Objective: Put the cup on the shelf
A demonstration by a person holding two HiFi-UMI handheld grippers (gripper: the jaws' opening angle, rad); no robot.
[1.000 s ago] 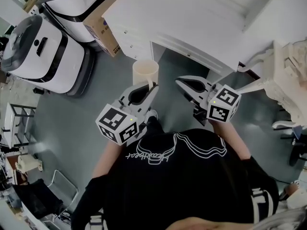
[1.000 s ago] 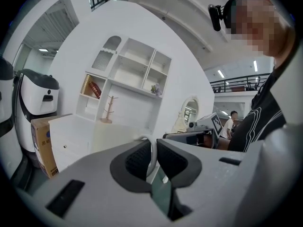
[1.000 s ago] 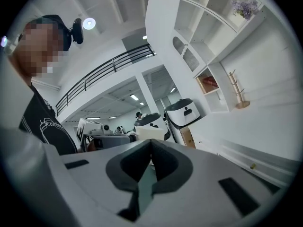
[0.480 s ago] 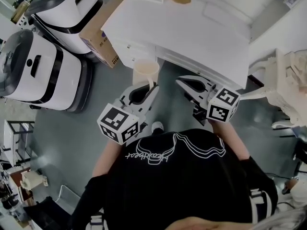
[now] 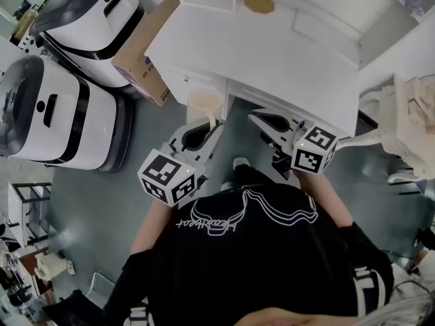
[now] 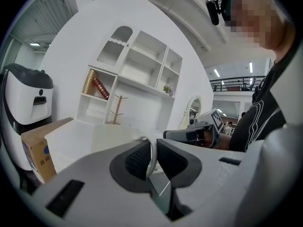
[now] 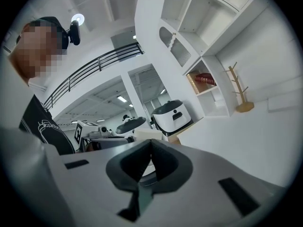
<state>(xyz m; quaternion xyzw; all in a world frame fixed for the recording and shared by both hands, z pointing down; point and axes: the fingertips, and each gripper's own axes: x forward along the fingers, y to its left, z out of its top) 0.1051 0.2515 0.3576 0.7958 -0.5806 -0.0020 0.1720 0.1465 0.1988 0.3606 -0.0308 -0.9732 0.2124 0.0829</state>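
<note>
A cream cup (image 5: 204, 105) hangs in front of my left gripper (image 5: 215, 124), which is shut on the cup's handle (image 6: 152, 156); the thin handle loop stands pinched between the dark pads. The cup's body (image 6: 116, 138) shows pale just beyond the jaws, at the front edge of the white desk (image 5: 272, 46). A white shelf unit (image 6: 142, 74) with open compartments stands at the back of the desk against the wall. My right gripper (image 5: 253, 117) floats beside the left one, to its right, shut with nothing in it; its pads meet (image 7: 150, 148).
A wooden mug tree (image 5: 260, 2) stands on the desk by the shelf. A cardboard box (image 5: 143, 53) and two white machines (image 5: 54, 114) sit left of the desk. An ornate white chair (image 5: 401, 114) is at the right. Books (image 6: 97, 86) lean in a lower shelf compartment.
Both grippers and the cup have moved forward with the person toward the desk; the cup now hangs at the desk's front edge. Both grips look the same.
</note>
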